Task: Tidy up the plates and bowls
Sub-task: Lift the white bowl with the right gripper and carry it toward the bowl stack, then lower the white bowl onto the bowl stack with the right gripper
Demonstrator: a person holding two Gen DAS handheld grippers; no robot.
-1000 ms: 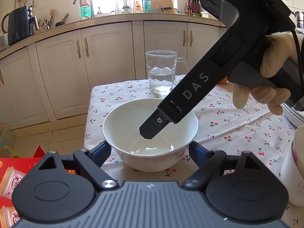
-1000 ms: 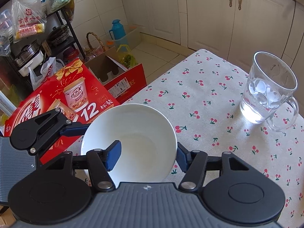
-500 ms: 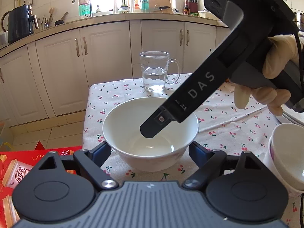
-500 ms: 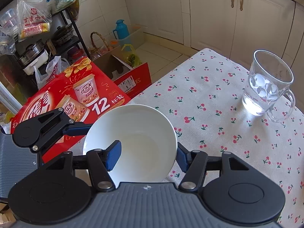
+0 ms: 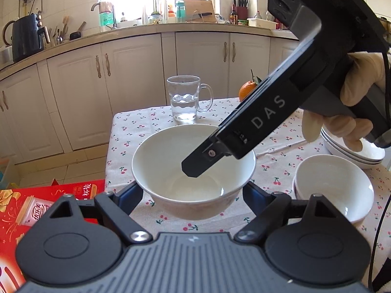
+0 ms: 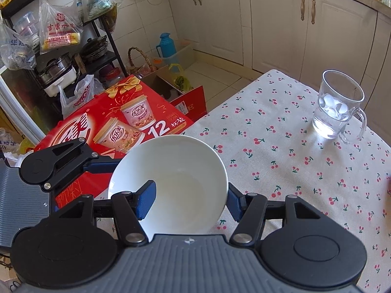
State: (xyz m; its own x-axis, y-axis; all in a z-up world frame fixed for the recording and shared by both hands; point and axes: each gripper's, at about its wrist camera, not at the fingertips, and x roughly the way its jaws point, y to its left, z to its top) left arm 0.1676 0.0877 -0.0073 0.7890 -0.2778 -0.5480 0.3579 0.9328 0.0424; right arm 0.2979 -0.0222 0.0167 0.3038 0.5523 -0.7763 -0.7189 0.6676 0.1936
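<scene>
A white bowl [image 5: 193,171] is held above the cherry-print tablecloth [image 5: 156,122] near its left edge. My right gripper [image 6: 191,199] grips its rim: one finger [image 6: 146,200] lies inside the bowl [image 6: 171,185], the other outside its wall. My left gripper [image 5: 191,194] is open, its fingers on either side of the bowl's base, apart from it. In the left wrist view, a second white bowl [image 5: 334,185] sits to the right on the table, and stacked white plates [image 5: 352,151] lie behind it.
A glass mug of water [image 5: 184,100] stands at the far side of the table, also in the right wrist view [image 6: 336,105]. An orange [image 5: 246,90] lies at the back right. A red gift box [image 6: 117,127] sits on the floor left of the table.
Both grippers and the bowl have pulled back and shifted right; the second bowl, the plates and the orange have come into the left wrist view. The grip is unchanged.
</scene>
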